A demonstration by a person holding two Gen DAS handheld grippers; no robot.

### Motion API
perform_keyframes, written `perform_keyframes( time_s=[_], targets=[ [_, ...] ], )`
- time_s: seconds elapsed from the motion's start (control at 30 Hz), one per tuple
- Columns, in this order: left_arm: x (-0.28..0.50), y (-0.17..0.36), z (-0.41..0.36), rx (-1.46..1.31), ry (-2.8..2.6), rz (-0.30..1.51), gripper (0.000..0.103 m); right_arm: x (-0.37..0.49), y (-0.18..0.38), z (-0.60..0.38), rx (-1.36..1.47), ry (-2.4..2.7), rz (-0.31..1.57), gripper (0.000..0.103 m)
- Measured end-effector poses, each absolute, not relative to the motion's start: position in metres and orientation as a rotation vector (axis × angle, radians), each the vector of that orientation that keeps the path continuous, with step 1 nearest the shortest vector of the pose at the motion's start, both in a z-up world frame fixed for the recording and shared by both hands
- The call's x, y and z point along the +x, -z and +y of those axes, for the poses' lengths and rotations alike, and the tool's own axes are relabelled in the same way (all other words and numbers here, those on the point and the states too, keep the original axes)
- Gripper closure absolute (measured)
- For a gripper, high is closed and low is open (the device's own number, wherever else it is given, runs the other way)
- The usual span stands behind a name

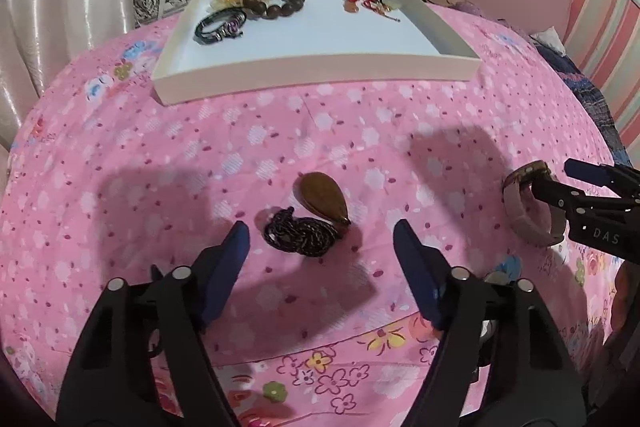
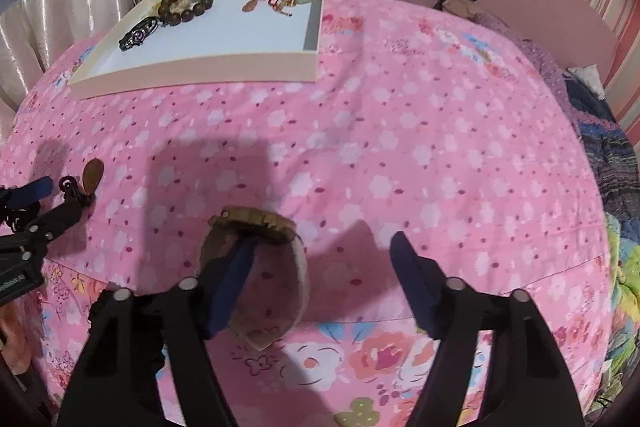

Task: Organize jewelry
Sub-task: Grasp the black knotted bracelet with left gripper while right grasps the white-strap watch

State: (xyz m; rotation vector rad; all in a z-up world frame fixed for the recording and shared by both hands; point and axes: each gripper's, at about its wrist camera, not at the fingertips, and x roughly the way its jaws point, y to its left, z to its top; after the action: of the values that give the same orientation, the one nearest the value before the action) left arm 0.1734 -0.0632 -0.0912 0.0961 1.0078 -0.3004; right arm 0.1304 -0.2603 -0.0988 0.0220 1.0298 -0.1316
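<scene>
On the pink bedspread the left gripper stands open around a brown pendant on its black cord, while the right gripper, also open, has one finger inside a watch, short of the tray.

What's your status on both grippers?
Left gripper open, straddling pendant necklace. Right gripper open, one finger inside watch loop. Tray path unobstructed.

One tray, two bracelets, one pendant, perhaps three charms.
</scene>
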Motion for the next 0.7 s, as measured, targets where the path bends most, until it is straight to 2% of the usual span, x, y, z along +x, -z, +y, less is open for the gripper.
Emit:
perform_keyframes(
  time_s=[0.07, 0.13, 0.4, 0.53, 0.7],
  targets=[
    [0.175, 0.095, -0.063, 0.092, 0.3, 1.022, 0.041, 0.131, 0.102, -0.26, 0.031, 0.122, 1.041, 0.047],
    [0.178, 0.1, -0.063, 0.086, 0.291, 1.041, 0.042, 0.131, 0.105, -0.257, 0.027, 0.114, 1.052, 0.051],
    [0.181, 0.103, -0.061, 0.076, 0.293, 1.026, 0.043, 0.133, 0.109, -0.254, 0.015, 0.117, 1.063, 0.058],
    [0.182, 0.105, -0.066, 0.105, 0.287, 1.019, 0.058, 0.134, 0.111, -0.254, 0.01, 0.113, 1.071, 0.066],
    [0.184, 0.106, -0.067, 0.093, 0.301, 1.016, 0.062, 0.134, 0.112, -0.253, 0.002, 0.117, 1.073, 0.069]
  ],
)
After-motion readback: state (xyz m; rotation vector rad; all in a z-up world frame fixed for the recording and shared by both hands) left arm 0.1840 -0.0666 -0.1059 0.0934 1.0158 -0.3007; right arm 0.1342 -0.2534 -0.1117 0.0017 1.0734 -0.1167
